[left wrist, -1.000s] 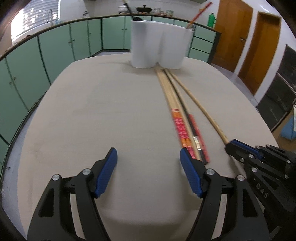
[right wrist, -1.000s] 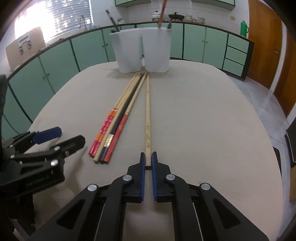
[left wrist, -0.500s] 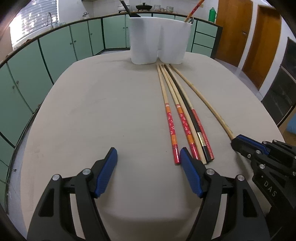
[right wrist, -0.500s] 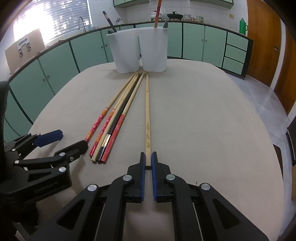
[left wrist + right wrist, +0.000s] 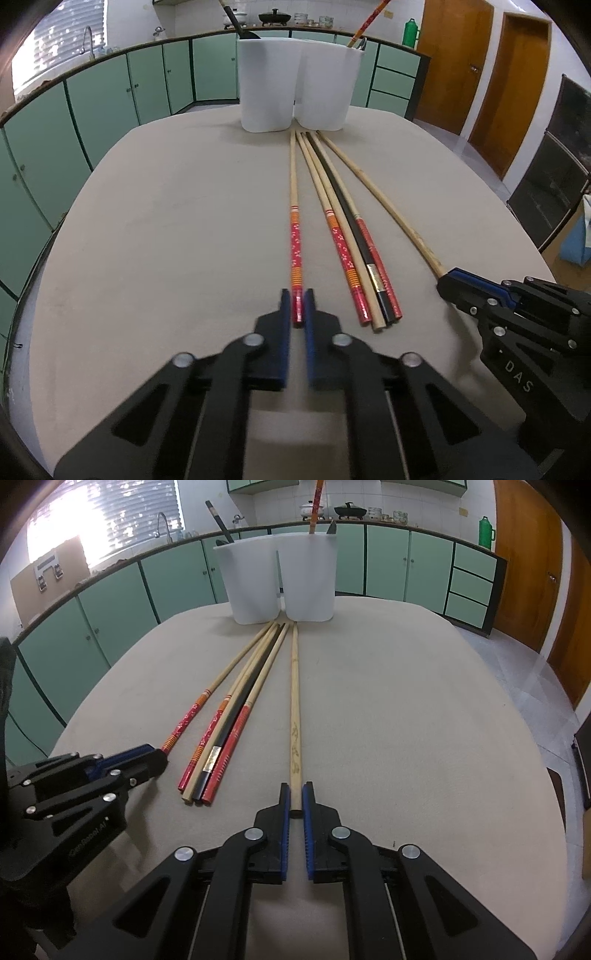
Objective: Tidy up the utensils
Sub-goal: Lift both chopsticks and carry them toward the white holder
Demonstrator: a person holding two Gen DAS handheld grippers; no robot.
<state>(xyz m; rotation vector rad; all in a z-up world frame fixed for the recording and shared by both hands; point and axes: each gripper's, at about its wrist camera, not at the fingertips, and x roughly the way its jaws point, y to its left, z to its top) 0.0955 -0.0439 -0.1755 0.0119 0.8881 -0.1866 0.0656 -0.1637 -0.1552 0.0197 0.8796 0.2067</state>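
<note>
On the beige worktop (image 5: 166,240), every chopstick's long axis runs straight away from you to the white two-compartment plastic holder (image 5: 299,83). Your left gripper (image 5: 297,308) is pinched on the red-patterned bamboo chopstick (image 5: 294,236), your right gripper (image 5: 294,801) on the plain bamboo chopstick (image 5: 294,709); the holder's inside is hidden.
</note>
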